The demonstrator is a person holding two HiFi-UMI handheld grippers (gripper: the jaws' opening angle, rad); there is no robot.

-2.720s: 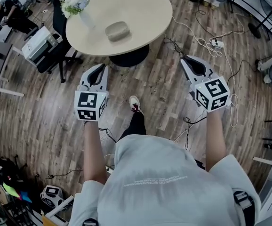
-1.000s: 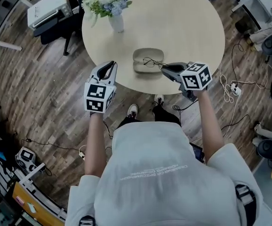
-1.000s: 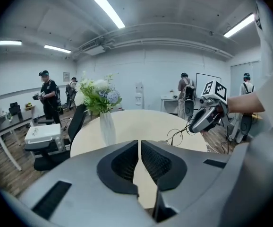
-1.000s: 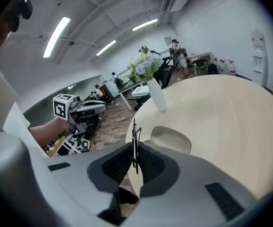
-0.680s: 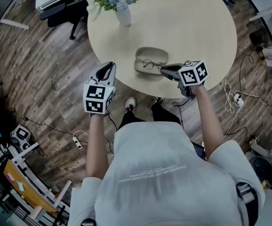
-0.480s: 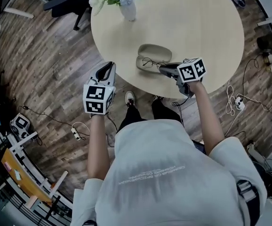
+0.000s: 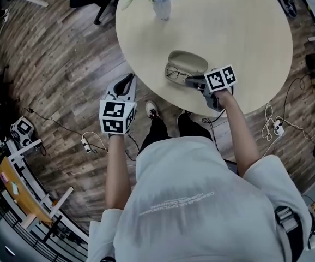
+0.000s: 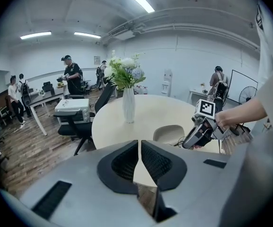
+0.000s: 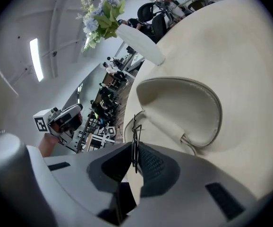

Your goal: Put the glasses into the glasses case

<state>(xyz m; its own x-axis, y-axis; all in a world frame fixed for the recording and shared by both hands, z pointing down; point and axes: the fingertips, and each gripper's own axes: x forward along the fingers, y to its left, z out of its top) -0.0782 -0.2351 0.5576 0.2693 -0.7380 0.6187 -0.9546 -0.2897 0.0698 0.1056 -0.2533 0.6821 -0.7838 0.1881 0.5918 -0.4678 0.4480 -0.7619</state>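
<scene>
Glasses nipped by my right gripper, just beside the open glasses case.
Its fingers clamp the thin frame over the surface; my left gripper has its fingers pressed together, empty, off the edge.

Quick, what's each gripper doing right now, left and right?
Left gripper: closed, nothing between its jaws.
Right gripper: closed on the glasses, pinching the thin frame.

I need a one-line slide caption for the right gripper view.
Right gripper pinches the glasses by their thin frame, beside the open case on a table.
</scene>
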